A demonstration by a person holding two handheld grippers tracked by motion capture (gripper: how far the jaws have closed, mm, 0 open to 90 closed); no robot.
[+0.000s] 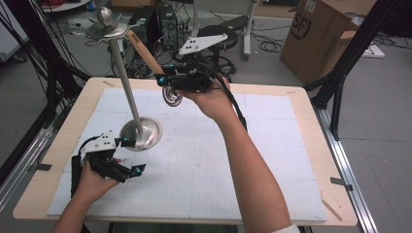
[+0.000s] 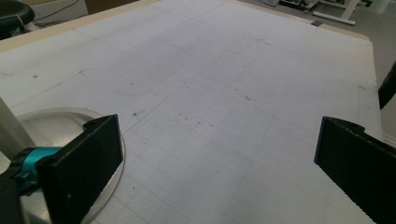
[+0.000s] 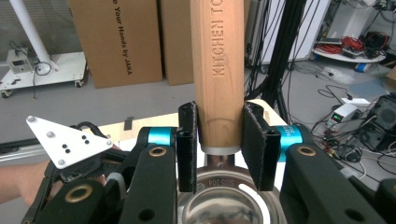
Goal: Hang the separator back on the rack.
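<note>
Up high, right gripper [image 3: 218, 140] clamped on ladle [image 1: 171, 94] by wooden handle, bowl hanging low, likely heading for hook on metal stand [image 1: 127, 82]. Left gripper [image 1: 130, 158], jaws wide apart, empty, waits beside stand base on white mat [image 1: 218, 160].

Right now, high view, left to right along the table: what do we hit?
left gripper → metal stand's round base → right gripper clamped on the wooden-handled ladle → bare right side of the white mat.
</note>
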